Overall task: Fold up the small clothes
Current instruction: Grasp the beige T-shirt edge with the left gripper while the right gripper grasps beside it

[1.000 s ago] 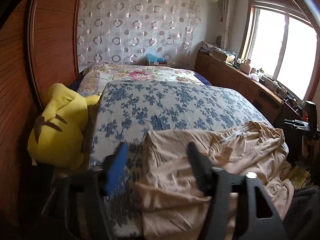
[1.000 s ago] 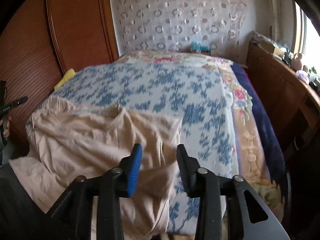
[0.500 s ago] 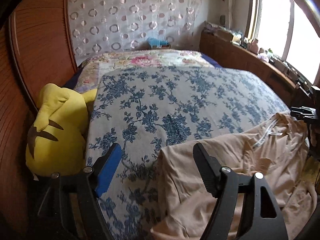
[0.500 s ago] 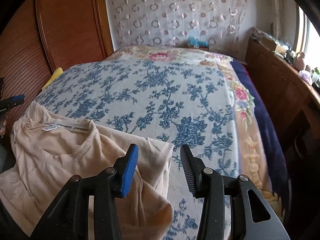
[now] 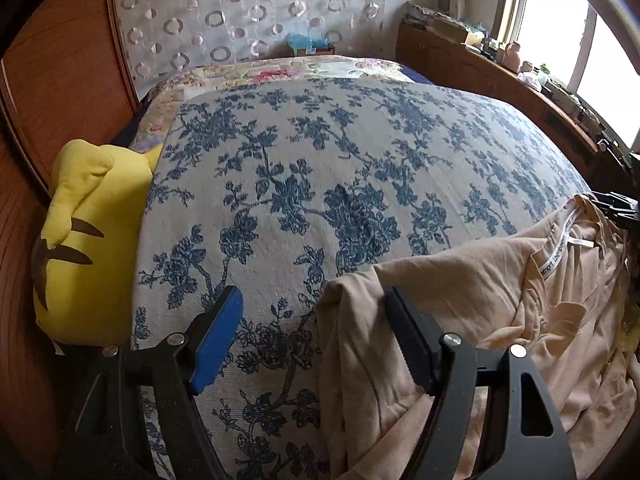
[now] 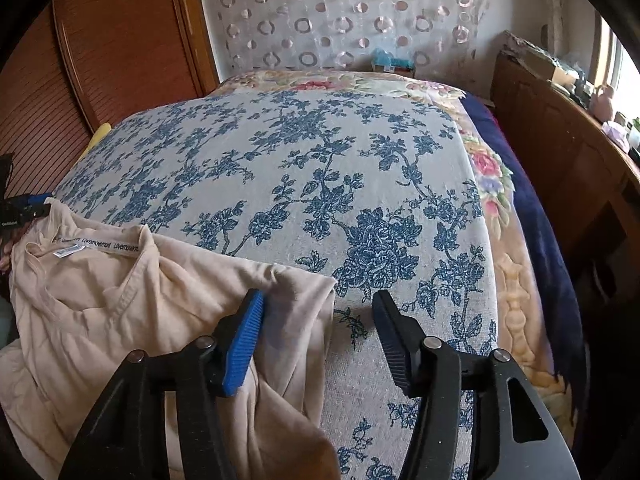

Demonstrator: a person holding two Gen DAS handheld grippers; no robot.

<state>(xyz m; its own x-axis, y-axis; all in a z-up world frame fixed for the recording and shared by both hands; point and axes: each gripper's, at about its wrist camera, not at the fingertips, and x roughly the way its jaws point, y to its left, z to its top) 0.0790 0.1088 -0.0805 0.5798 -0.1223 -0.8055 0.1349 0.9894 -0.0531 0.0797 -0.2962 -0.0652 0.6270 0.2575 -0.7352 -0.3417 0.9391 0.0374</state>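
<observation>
A beige shirt (image 5: pixel 480 280) lies crumpled at the near edge of the bed, collar and label facing up. Its left corner drapes between the fingers of my left gripper (image 5: pixel 316 300), close to the black finger; the jaws stand wide and do not press it. In the right wrist view the shirt (image 6: pixel 120 292) ends in a corner beside the blue pad of my right gripper (image 6: pixel 319 300). Those jaws are opening, with cloth lying loose between them. Each gripper shows small at the other view's edge: the right gripper (image 5: pixel 616 208) and the left gripper (image 6: pixel 24 208).
The bed has a blue-flowered cover (image 5: pixel 320 160) and a dark blue blanket (image 6: pixel 540 220) along its right side. A yellow plush toy (image 5: pixel 80 240) leans between the bed and a wooden wardrobe (image 6: pixel 100 60). A cluttered wooden sideboard (image 5: pixel 500 72) runs under the window.
Both grippers have moved apart and lower, each to an outer corner of the shirt. The right jaws have widened. The shirt now sits nearer the bed's front edge in both views.
</observation>
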